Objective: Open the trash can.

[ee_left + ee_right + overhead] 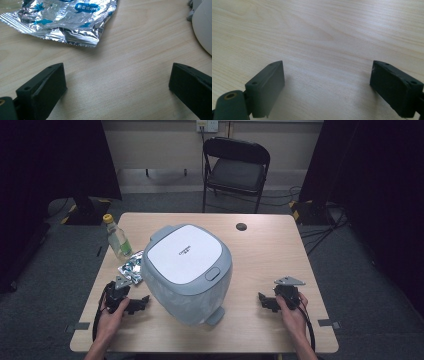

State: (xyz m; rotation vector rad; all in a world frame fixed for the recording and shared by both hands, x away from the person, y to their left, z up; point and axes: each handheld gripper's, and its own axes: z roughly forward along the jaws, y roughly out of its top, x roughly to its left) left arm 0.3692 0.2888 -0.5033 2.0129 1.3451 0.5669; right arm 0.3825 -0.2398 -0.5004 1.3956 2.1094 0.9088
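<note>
At the near edge of the pale wooden table [260, 250], the left tool [141, 303] lies low on the wood in the person's left hand [111, 312], its two black jaws spread wide with nothing between them but bare tabletop. The right tool [263, 300] sits likewise in the right hand [294, 312], jaws wide apart and empty, well to the right. Between the two, a little further in, stands the large grey-and-white lidded bin [187, 270], tilted slightly, its lid closed; the left tool is near its left side. Just beyond the left tool a crinkled silver foil packet with blue print [62, 21] lies flat, touching the bin's left flank. Behind the packet stands a clear plastic bottle with a yellow cap [117, 237]. Past the table's far edge is a black folding chair [236, 170].
</note>
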